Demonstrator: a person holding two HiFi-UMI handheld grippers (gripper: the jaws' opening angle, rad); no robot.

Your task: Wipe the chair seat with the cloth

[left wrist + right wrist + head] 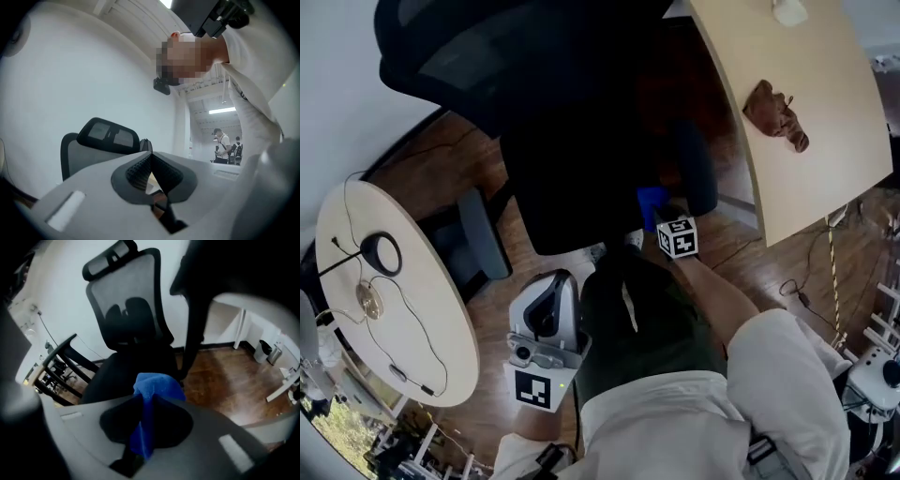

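A black office chair fills the head view, its seat (572,187) just ahead of the person's knees. My right gripper (661,220) hovers at the seat's front right corner, shut on a blue cloth (650,201). In the right gripper view the cloth (154,385) bunches out past the closed jaws (146,401), with the seat (126,366) and mesh backrest (126,305) beyond. My left gripper (546,309) is held back by the person's lap, off the chair. Its view points upward, and the jaws (150,161) stand shut with nothing in them.
A round table (441,328) with headphones and cables stands at the left. A wooden table (825,141) with a brown rag (778,112) is at the right. Chair armrests (483,234) flank the seat. Wooden floor (225,380) lies around the chair. People stand far off (220,140).
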